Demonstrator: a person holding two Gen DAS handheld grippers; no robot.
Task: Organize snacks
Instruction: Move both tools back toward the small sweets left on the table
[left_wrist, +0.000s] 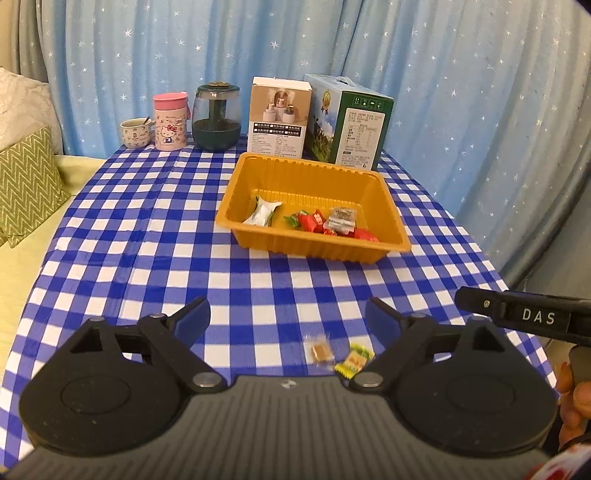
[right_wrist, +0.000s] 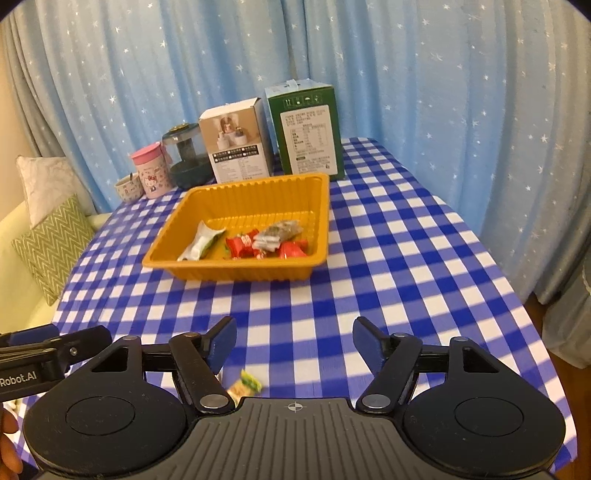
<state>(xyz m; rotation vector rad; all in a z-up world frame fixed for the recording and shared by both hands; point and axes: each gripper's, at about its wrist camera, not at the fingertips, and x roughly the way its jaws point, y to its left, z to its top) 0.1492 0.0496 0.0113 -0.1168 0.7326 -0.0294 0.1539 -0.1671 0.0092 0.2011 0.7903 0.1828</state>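
Observation:
An orange tray (left_wrist: 317, 249) (right_wrist: 240, 272) stands on the blue checked tablecloth and holds a white-green packet (left_wrist: 263, 213) (right_wrist: 201, 242), red packets (left_wrist: 314, 222) (right_wrist: 242, 246) and a clear packet (left_wrist: 341, 218) (right_wrist: 280, 230). Close to the left gripper (left_wrist: 288, 314), which is open and empty, lie a clear-wrapped brown candy (left_wrist: 319, 349) and a yellow-green candy (left_wrist: 354, 360) (right_wrist: 246, 386) on the cloth, just behind its right finger. The right gripper (right_wrist: 294, 336) is open and empty too, with the yellow-green candy low by its left finger. Each view shows the other gripper at its edge.
Along the table's far edge stand a patterned mug (left_wrist: 136, 133), a pink cup (left_wrist: 170, 122), a dark green jar (left_wrist: 217, 116), a white box (left_wrist: 279, 116) and a green box (left_wrist: 347, 123). Blue starred curtains hang behind. Cushions (left_wrist: 26, 184) lie to the left.

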